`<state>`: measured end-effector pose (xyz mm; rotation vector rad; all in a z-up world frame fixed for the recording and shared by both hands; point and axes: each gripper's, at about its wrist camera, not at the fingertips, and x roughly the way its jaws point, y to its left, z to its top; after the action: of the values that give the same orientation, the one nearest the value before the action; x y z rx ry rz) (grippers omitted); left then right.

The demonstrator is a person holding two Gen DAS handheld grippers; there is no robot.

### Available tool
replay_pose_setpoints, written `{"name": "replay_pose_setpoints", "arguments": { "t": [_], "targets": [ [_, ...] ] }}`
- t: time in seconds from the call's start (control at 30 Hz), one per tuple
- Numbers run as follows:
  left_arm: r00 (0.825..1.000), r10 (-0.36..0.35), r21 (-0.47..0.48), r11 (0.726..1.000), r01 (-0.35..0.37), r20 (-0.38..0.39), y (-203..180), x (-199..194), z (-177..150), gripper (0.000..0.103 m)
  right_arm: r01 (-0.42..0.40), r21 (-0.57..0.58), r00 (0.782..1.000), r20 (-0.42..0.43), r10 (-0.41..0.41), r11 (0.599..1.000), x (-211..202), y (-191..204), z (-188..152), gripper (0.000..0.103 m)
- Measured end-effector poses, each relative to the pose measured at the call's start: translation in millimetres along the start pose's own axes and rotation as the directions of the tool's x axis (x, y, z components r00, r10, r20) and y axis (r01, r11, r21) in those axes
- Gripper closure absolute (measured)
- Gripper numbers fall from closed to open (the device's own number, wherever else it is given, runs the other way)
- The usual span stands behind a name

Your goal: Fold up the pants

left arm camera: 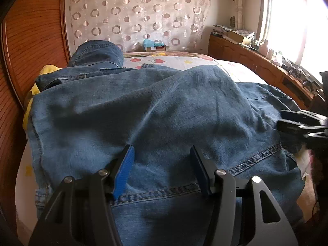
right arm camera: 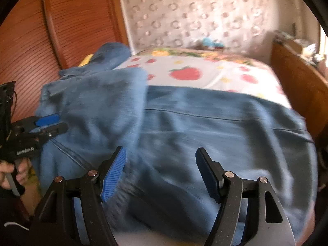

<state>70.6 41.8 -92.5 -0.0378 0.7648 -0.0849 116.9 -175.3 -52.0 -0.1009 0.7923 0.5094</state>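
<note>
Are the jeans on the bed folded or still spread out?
Partly folded: one layer of the jeans lies doubled over the flat part on the bed.

So the blue denim pants are spread across the near end of the strawberry-print bedsheet, lying flat-ish but rumpled. One leg or flap is folded back over the rest, so there's a raised, lighter-washed layer on the left side of the sheet and a smoother, darker panel with a long straight seam on the right. Thick double-stitched seams run across the edge nearest the cameras. Farther up the sheet, toward the left corner, another bunched bit of denim humps up, though I can't tell if it's the same garment. The right view is blurry.
</note>
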Motion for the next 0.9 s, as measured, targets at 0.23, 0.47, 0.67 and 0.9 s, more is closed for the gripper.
{"name": "replay_pose_setpoints", "arguments": {
  "t": [0.23,0.47,0.67,0.9],
  "targets": [
    [1.0,0.014,-0.004,1.0,-0.014,-0.022,-3.3,-1.8,5.3,0.047,0.07,0.084,0.995,0.06,-0.076,0.994,-66.5,-57.9,-24.4,0.031],
    [0.994,-0.112,-0.022,0.994,0.111,-0.015,-16.5,-19.3,10.0,0.047,0.202,0.146,0.978,0.021,-0.207,0.968,-103.6,-108.6,-58.7,0.031],
    [0.989,-0.147,0.032,0.989,0.147,-0.012,-36.8,-28.0,14.5,0.047,0.231,0.172,0.973,-0.047,-0.227,0.958,-102.5,-131.3,-80.8,0.031],
    [0.988,-0.152,0.05,0.987,0.154,-0.037,-44.1,-26.1,11.7,0.047,0.245,0.158,0.968,-0.098,-0.232,0.957,-92.3,-131.6,-88.1,0.031]
  ]
}}
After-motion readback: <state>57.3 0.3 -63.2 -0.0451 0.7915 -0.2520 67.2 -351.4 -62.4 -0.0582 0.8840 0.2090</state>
